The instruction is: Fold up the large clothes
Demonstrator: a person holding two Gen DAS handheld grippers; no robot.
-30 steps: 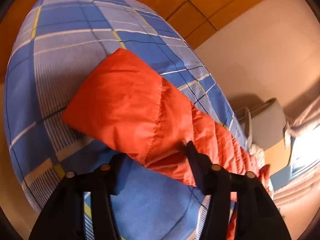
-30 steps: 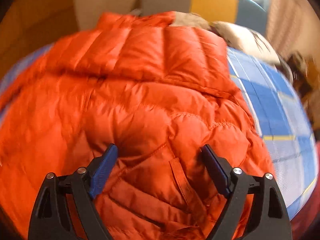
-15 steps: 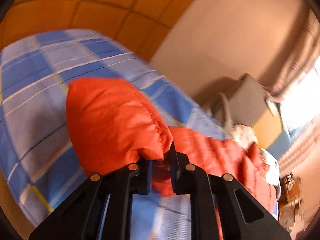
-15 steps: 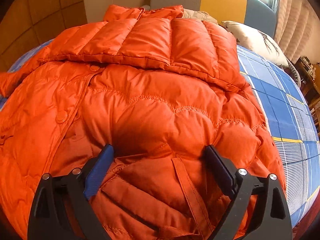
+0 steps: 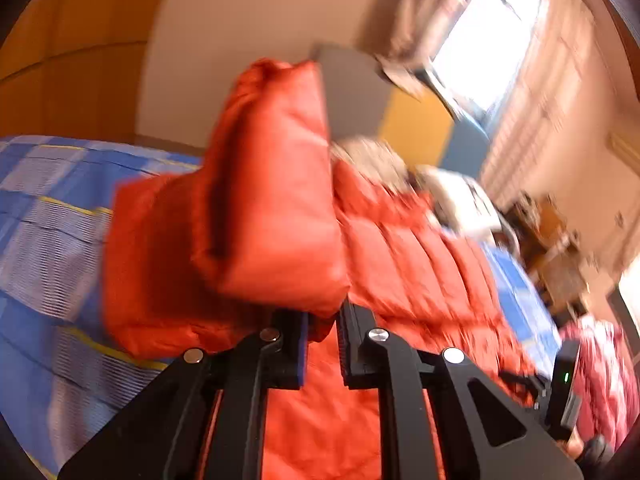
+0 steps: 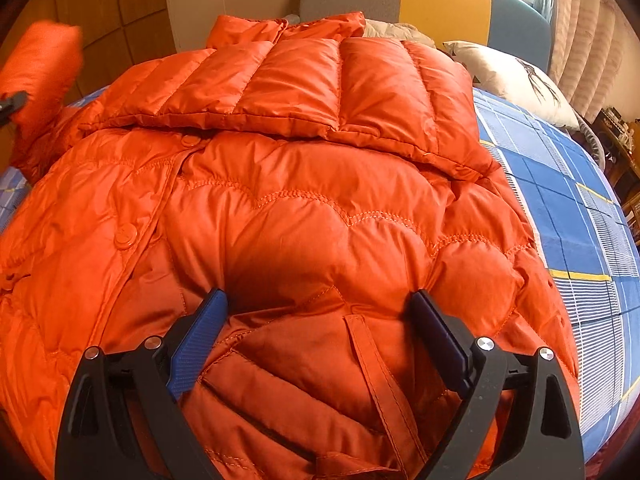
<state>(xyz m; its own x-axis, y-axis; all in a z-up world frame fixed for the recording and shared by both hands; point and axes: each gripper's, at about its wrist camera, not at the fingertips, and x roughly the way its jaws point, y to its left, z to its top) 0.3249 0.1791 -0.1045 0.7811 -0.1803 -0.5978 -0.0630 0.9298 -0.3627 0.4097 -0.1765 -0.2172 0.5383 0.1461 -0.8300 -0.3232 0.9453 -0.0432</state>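
An orange puffer jacket (image 6: 312,184) lies spread on a blue plaid bed (image 6: 568,216), one sleeve folded across its chest. My left gripper (image 5: 322,320) is shut on the other sleeve (image 5: 272,208) and holds its cuff end raised above the bed. That raised sleeve also shows at the far left of the right wrist view (image 6: 40,68). My right gripper (image 6: 320,312) is open, its jaws wide apart and pressing down on the jacket's lower front near a pocket flap.
A white pillow (image 6: 516,80) lies at the head of the bed beside a grey and yellow headboard (image 6: 440,8). Wooden wall panels (image 6: 104,20) are on the left. A bright window (image 5: 476,52) and cluttered furniture (image 5: 552,248) are on the right.
My left gripper closed on the sleeve and lifted it off the bed, swinging toward the jacket body. My right gripper stayed open on the jacket's lower front.
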